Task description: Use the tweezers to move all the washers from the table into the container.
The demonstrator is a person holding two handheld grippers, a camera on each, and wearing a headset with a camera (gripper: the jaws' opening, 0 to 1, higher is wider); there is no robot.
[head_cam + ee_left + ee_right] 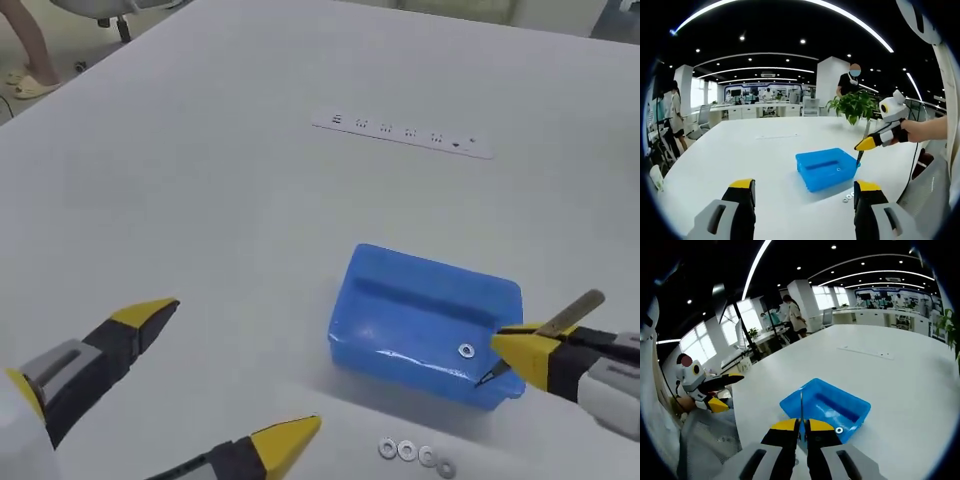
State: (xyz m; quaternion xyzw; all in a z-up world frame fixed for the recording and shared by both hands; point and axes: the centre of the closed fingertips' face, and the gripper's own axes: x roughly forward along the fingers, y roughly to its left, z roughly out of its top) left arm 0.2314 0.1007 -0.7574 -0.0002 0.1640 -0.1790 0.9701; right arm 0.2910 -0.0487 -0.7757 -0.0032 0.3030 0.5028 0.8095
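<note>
The blue rectangular plastic container (425, 320) sits on the white table (200, 200), open side up. One small silver metal washer (466, 350) lies on its floor near the corner at 4 o'clock. A row of silver metal washers (415, 453) lies on the table just beside the container's near wall, at about 6 o'clock from it, with four countable in the head view.

The right gripper (520, 355) comes in from 3 o'clock. Its yellow-tipped fingers (820, 426) are pressed together on the slim metal tweezers (490, 375). The tweezers' points hang over the container's near wall, close to the washer inside, and no washer can be seen between them. In the right gripper view the tweezers (801, 405) run straight out from between the fingers over the container (825, 407).

The left gripper (240, 365) hangs above the table at 8 o'clock from the container, well apart from it, its fingers spread wide and holding nothing.

A long white power strip (400, 133) lies on the table at 12 o'clock, well beyond the container.
</note>
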